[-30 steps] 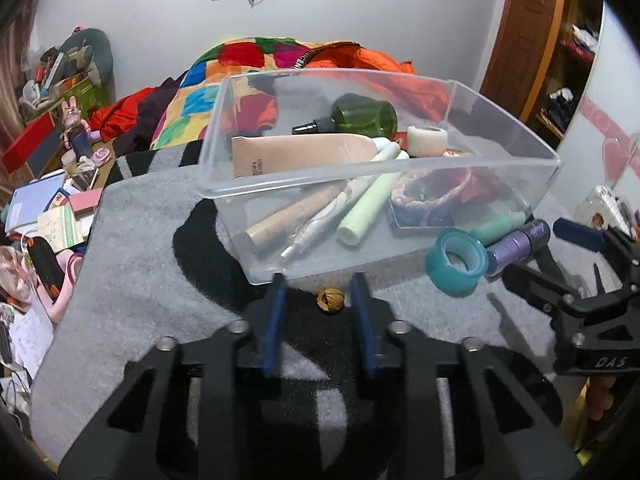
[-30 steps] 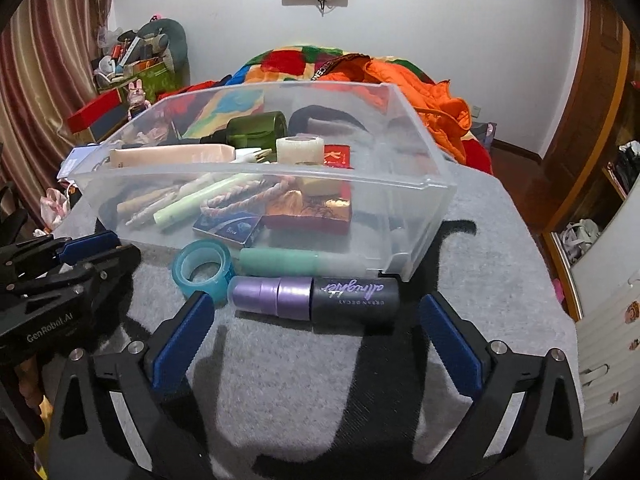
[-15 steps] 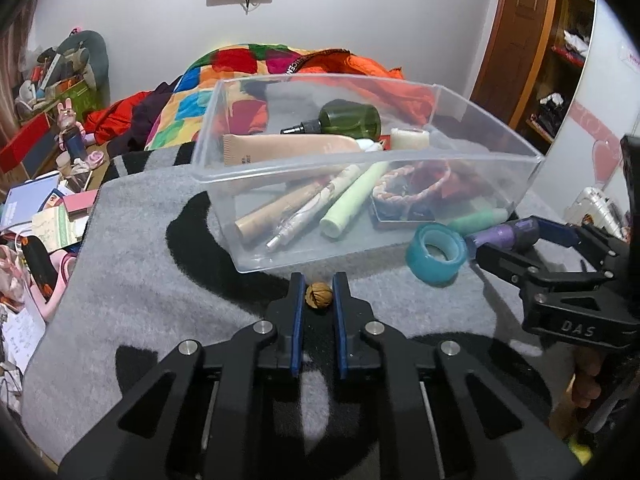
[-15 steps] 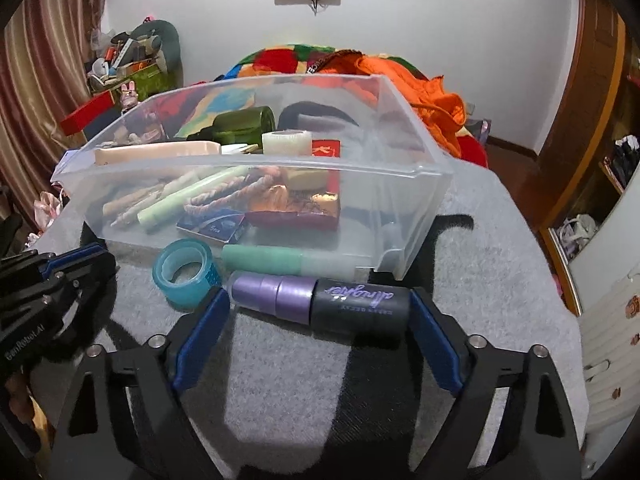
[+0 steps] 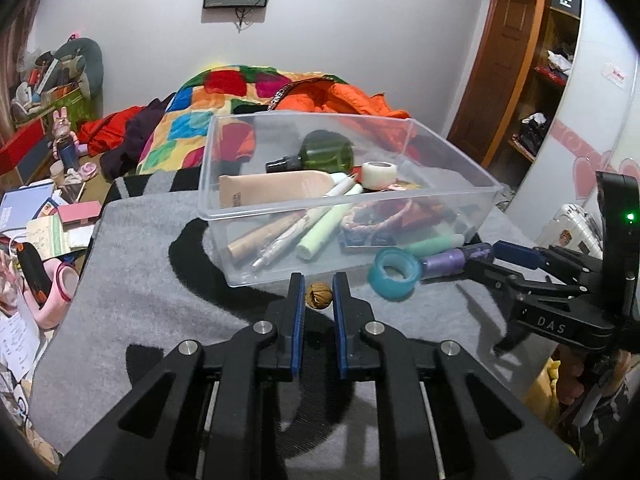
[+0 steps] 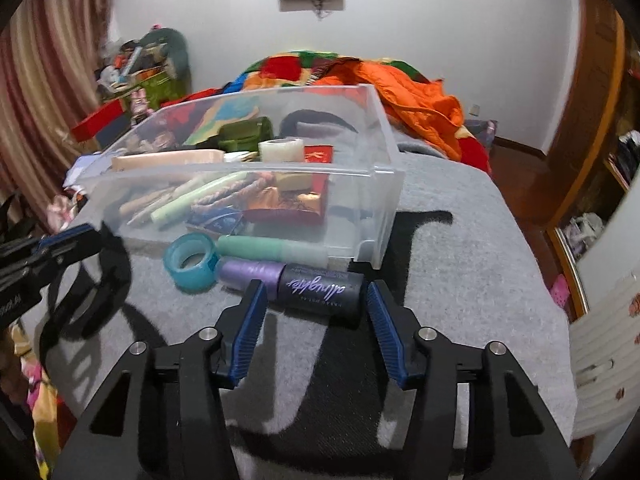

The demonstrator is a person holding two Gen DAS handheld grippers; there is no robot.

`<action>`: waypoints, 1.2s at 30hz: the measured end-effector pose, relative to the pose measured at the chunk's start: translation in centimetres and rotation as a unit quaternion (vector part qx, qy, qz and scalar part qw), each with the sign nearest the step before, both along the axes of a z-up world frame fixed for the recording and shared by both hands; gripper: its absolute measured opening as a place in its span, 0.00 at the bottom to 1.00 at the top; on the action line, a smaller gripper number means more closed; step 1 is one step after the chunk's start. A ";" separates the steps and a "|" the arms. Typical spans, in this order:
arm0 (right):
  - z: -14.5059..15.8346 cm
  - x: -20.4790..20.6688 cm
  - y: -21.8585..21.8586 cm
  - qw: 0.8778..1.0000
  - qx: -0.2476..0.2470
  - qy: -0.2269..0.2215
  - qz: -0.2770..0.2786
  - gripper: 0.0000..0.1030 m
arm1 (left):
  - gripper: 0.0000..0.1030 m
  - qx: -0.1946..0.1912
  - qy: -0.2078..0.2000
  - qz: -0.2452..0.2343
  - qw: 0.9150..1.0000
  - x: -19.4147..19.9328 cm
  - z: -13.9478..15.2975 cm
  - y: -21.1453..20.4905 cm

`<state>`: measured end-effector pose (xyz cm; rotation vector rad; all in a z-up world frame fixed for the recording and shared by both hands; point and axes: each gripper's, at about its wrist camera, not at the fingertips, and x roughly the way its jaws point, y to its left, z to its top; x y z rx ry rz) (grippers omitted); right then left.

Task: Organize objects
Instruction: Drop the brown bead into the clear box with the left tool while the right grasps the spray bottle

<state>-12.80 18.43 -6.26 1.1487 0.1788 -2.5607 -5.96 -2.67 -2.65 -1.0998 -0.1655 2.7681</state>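
A clear plastic bin (image 5: pixel 456 200) (image 6: pixel 384 200) holding tubes, a green bottle and a tape roll stands on the grey blanket. My left gripper (image 5: pixel 319 292) is shut on a small brown walnut (image 5: pixel 319 296), just in front of the bin's near wall. My right gripper (image 6: pixel 312 296) has closed around a black and purple cylinder (image 6: pixel 320 290) that lies on the blanket in front of the bin; the pads touch its sides. A teal tape ring (image 6: pixel 191 260) (image 5: pixel 394 274) and a mint tube (image 6: pixel 276 250) lie beside it.
A heaped bed with a colourful quilt and an orange jacket (image 6: pixel 416 96) lies behind the bin. Clutter of books and toys (image 5: pixel 48 216) fills the floor at left. A wooden door and shelves (image 5: pixel 516 80) stand at right.
My left gripper closed on the walnut and has lifted slightly. My right gripper moved forward and narrowed from wide open until its pads met the black and purple cylinder.
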 end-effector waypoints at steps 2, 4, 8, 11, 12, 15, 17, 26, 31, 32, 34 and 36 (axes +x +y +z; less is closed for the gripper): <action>0.4 0.0 0.1 1.000 0.008 0.015 0.004 0.74 | 0.12 -0.005 0.004 -0.004 1.000 0.1 0.2 0.3; 0.9 -0.1 0.1 0.999 0.015 0.033 0.001 0.78 | 0.12 -0.008 0.006 -0.006 1.000 0.0 0.4 0.6; 0.6 -1.5 -0.5 0.999 0.018 0.025 0.021 0.78 | 0.12 -0.008 0.013 -0.006 1.000 -0.7 1.4 0.6; -0.2 -1.9 -0.7 0.999 0.012 0.000 0.041 0.74 | 0.12 -0.013 0.025 -0.005 1.000 -1.3 2.5 0.5; -0.5 -1.8 -0.7 0.999 0.006 -0.006 0.051 0.69 | 0.12 -0.016 0.027 -0.004 0.999 -1.7 2.8 0.4; -1.1 -0.8 -0.8 0.997 0.007 -0.016 0.079 0.59 | 0.12 -0.015 0.031 -0.005 0.999 -2.8 3.7 0.0; -1.1 0.0 -0.5 0.995 0.005 -0.020 0.094 0.49 | 0.12 -0.015 0.033 -0.005 0.999 -3.3 4.1 0.0; -1.0 0.1 -0.4 0.991 0.012 -0.023 0.128 0.46 | 0.12 -0.018 0.009 0.001 1.000 -7.6 3.7 -0.1; -1.1 -0.9 -1.6 0.988 0.023 -0.020 0.152 0.55 | 0.12 -0.037 -0.008 0.006 0.999 -9.8 2.8 0.2; -1.1 -1.0 -1.9 0.987 0.023 -0.020 0.159 0.55 | 0.12 -0.038 -0.012 0.005 0.999 -10.2 2.7 0.3; -1.4 -0.8 -2.4 0.985 0.030 -0.021 0.169 0.45 | 0.12 -0.035 -0.021 0.004 0.999 -10.8 2.2 0.2; -1.6 -0.4 -2.7 0.984 0.043 -0.015 0.172 0.35 | 0.12 -0.030 -0.025 0.003 0.999 -10.9 1.9 0.2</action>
